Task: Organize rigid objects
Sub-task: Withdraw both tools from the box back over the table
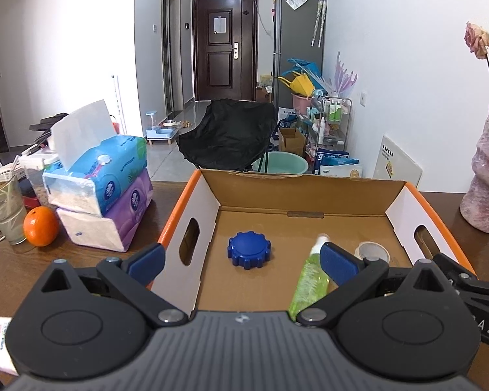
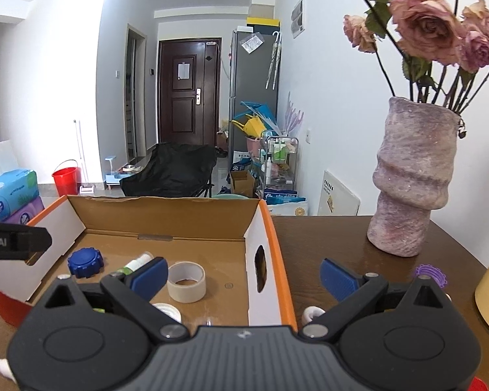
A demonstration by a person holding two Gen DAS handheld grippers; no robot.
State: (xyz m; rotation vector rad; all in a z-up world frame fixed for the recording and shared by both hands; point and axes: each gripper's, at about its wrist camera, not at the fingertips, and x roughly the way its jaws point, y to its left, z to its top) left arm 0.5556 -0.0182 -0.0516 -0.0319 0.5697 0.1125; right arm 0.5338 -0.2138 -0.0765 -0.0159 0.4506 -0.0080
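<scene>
Two hand-held grippers hover at the near edge of an open cardboard box (image 1: 309,192) with orange outer sides, which sits on a dark wooden table (image 2: 326,238). Both have their blue-padded fingers spread wide apart and hold nothing. The left gripper (image 1: 243,262) faces into the box; the right gripper (image 2: 244,275) straddles the box's right wall, one finger inside and one over the table. Inside the box lie a blue gear-shaped cap (image 1: 248,249) towards the left, a green bottle (image 1: 309,282) on its side near the middle, and a roll of beige tape (image 2: 186,281) to the right. Outside the box, a purple gear-shaped ring (image 2: 431,273) rests on the table near a mottled pink vase (image 2: 410,176) of dried roses. Left of the box stand two stacked tissue packs (image 1: 104,192) and an orange (image 1: 40,225).
</scene>
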